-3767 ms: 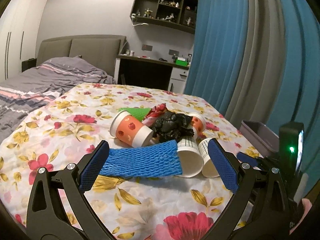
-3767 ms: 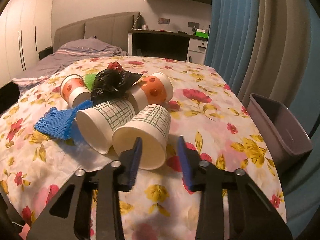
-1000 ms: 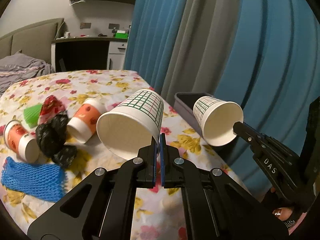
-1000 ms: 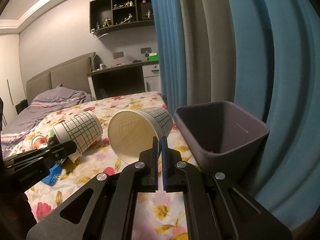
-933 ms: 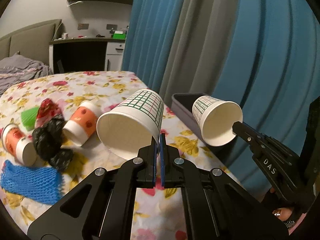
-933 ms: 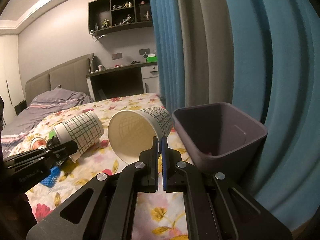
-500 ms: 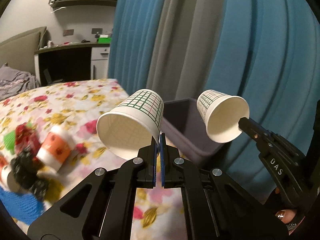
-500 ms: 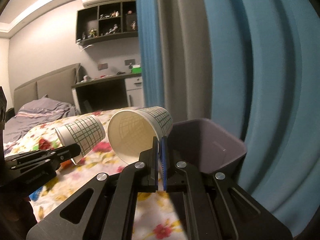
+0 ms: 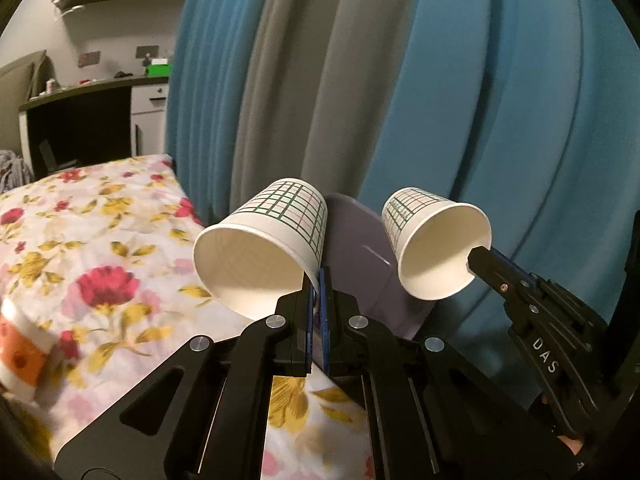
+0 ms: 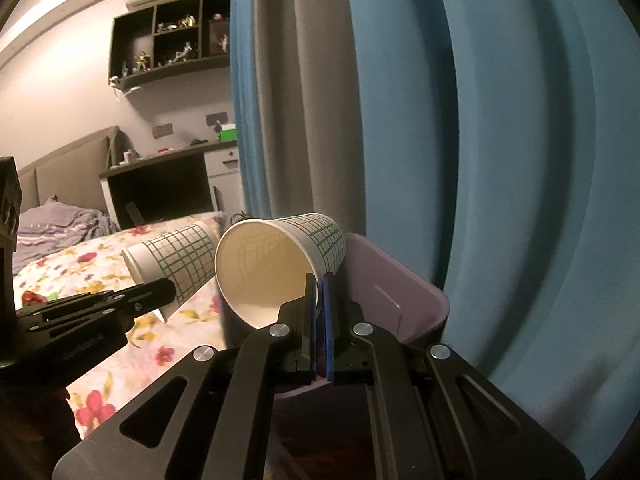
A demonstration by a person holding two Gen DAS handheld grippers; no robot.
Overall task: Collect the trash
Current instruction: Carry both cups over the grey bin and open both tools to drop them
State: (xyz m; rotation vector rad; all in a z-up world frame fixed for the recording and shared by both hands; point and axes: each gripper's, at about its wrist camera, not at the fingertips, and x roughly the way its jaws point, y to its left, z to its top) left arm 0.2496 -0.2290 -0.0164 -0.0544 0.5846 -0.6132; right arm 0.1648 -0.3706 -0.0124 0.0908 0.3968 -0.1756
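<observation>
My left gripper (image 9: 318, 280) is shut on the rim of a white paper cup with a green grid pattern (image 9: 264, 248), held in the air with its mouth toward the camera. My right gripper (image 10: 319, 284) is shut on the rim of a second grid paper cup (image 10: 276, 264). Each view shows the other cup too: the right cup (image 9: 436, 244) in the left wrist view, the left cup (image 10: 176, 260) in the right wrist view. The purple-grey trash bin (image 10: 400, 304) stands just beyond both cups, beside the table; it also shows in the left wrist view (image 9: 360, 256).
The table with a floral cloth (image 9: 100, 240) lies to the left, with an orange-and-white paper cup (image 9: 20, 356) lying on it. Blue and grey curtains (image 9: 440, 80) hang close behind the bin. A desk (image 10: 168, 184) and a bed (image 10: 52, 220) are farther back.
Both grippers, each holding its cup, have swung right from over the table toward the bin. The bin now sits directly behind the cups, and most of the other trash has left the view.
</observation>
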